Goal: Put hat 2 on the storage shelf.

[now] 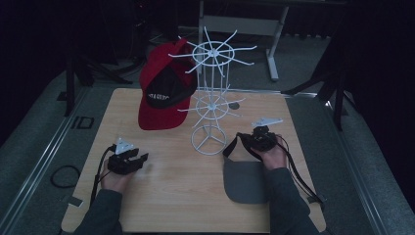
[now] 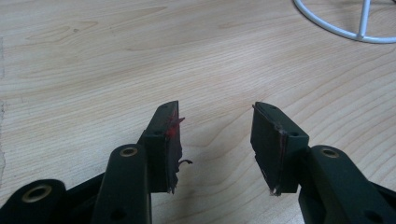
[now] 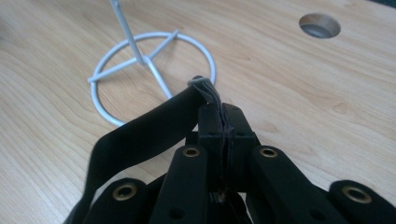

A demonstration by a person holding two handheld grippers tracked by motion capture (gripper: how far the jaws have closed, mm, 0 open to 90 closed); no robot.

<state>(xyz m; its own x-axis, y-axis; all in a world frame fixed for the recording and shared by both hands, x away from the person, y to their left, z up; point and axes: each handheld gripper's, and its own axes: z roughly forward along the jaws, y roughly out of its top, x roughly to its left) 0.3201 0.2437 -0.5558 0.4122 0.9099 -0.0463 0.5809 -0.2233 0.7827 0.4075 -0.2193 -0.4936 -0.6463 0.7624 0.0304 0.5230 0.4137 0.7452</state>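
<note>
Between the right gripper's [image 3: 219,109] closed jaws sits the black strap [image 3: 140,140] of a grey visor [image 1: 244,181], pinched at its end; the strap loops off to the left of the fingers [image 3: 243,126]. Visor brim lies on the wooden table [image 1: 171,196], just in front of the white wire rack [image 1: 210,98]. Left gripper [image 2: 215,140] rests over bare wood, jaws wide apart, holding nothing. Red cap [image 1: 164,88] hangs on the rack.
</note>
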